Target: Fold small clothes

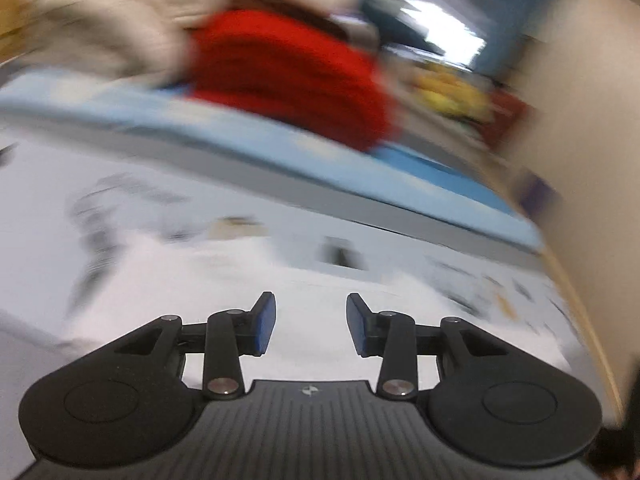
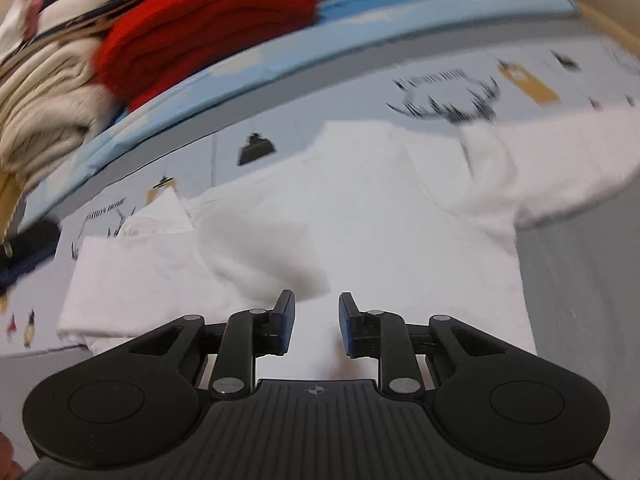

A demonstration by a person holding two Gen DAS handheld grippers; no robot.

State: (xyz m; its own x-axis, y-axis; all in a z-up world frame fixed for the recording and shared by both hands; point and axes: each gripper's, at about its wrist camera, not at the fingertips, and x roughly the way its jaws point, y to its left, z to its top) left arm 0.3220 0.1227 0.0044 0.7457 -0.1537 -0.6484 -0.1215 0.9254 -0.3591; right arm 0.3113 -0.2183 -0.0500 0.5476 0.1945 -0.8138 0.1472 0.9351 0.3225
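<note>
With both grippers' fingers spread and empty, left gripper (image 1: 311,326) and right gripper (image 2: 317,322), you're mid-fold on the white shirt (image 2: 360,208); next, pinch its outstretched sleeve (image 2: 560,164).

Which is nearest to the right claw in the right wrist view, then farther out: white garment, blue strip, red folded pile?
1. White garment: spread on the printed sheet, right ahead of the right claw, whose jaws stand apart with nothing between them.
2. Blue strip: beyond the printed sheet, running across the view.
3. Red folded pile: farthest, upper left, on the blue strip.
</note>
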